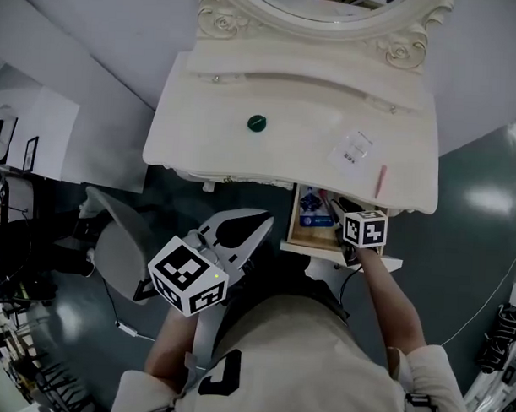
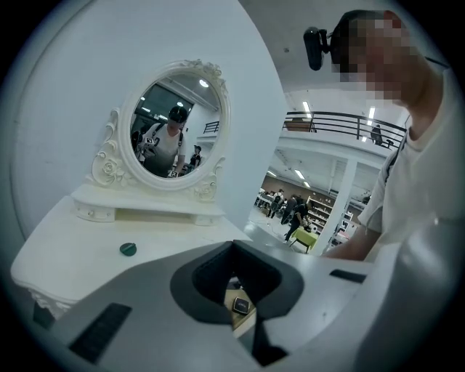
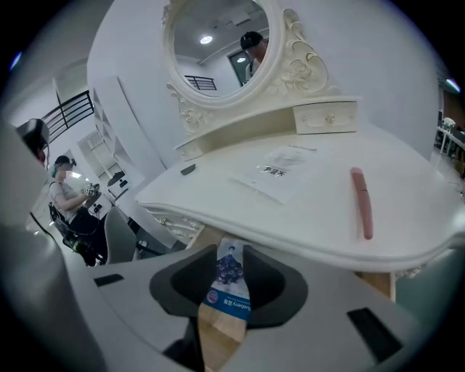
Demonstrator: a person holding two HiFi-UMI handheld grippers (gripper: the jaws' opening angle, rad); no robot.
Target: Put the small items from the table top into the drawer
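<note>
Three small items lay on the table top (image 1: 201, 131): one green cap (image 1: 257, 122), one clear packet (image 1: 353, 151), one pink stick (image 1: 380, 181). One blue packet (image 1: 309, 209) sat in the one open drawer (image 1: 293, 221). The right gripper (image 3: 231, 254) gaped empty above it, and the left gripper (image 1: 254, 221) was closed.

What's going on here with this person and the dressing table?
A person is moving small things from a white dressing table into its open wooden drawer, a gripper in each hand. The right gripper hangs over the drawer, jaws apart and empty; a blue-and-white packet lies in it. The left gripper is shut on nothing. A green round disc, a clear plastic packet and a pink stick lie on the tabletop.
</note>
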